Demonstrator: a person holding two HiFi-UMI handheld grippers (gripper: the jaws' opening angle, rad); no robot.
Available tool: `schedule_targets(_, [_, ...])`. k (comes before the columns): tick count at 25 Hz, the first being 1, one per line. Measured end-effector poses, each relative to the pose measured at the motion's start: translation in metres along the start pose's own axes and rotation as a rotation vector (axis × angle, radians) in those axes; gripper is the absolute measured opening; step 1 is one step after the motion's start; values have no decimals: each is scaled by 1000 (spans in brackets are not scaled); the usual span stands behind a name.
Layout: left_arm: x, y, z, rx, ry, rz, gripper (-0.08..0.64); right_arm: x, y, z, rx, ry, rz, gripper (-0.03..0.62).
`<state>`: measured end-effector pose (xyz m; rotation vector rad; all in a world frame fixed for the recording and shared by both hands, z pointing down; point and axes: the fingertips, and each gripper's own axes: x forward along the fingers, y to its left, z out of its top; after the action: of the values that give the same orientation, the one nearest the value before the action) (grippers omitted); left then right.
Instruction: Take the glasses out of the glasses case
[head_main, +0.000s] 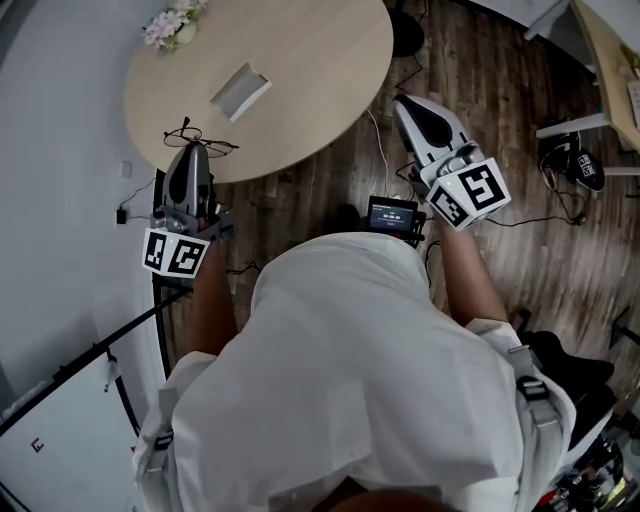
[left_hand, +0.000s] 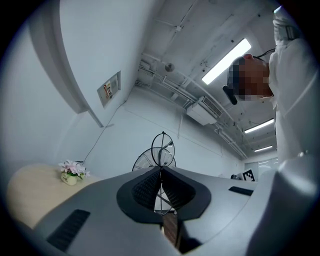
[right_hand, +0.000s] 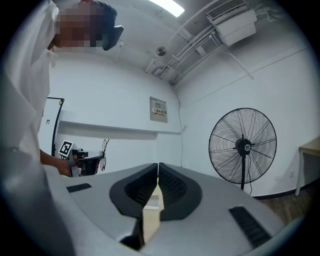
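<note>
The left gripper (head_main: 190, 148) is pinching the glasses (head_main: 205, 140). In its own view its jaws are pressing together on a thin piece of the wire frame, and the lens rims are standing up just past the tips. So the glasses are lying out of the case (head_main: 240, 90), not in it, and are hanging over the near edge of the table (head_main: 320, 60).

The case is resting on the table, ahead of the left gripper and a little to its right, near it but not touching it. Its long axis is running on a slant, near-left to far-right. It is looking open and empty (the inside is too small to read with certainty).

The right gripper (head_main: 405, 103) is hovering off the table's right side, over the floor (head_main: 330, 190). Its jaws are closed together with nothing between them, and only a strip of tabletop and a pale scrap of the case are showing past them.

The left gripper is by far the nearer to the case and the table. Any setting-down is looking like its job: bare tabletop is lying straight ahead of its tips, so a short reach forward, keeping left of the case, would likely do.
</note>
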<state>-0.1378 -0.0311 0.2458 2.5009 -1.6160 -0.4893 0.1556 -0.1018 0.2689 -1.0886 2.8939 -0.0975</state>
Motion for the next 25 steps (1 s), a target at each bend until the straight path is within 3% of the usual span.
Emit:
schedule_targets(5, [-10,-6,6,-19,18,-51,25,-3,16,11,16,4,-49,26])
schedule_targets(13, [-121,3,14,-11,58,-103,25,2,132,5,-18,40,-22,26])
schedule_targets(18, [-169,-7,-5,-42,108,-159,25,-15,184,-10,16,48,-45,25])
schedule_targets(25, [-198,-28,-39,-117,157,-189,25,-59,206,-29,15,112,-76,25])
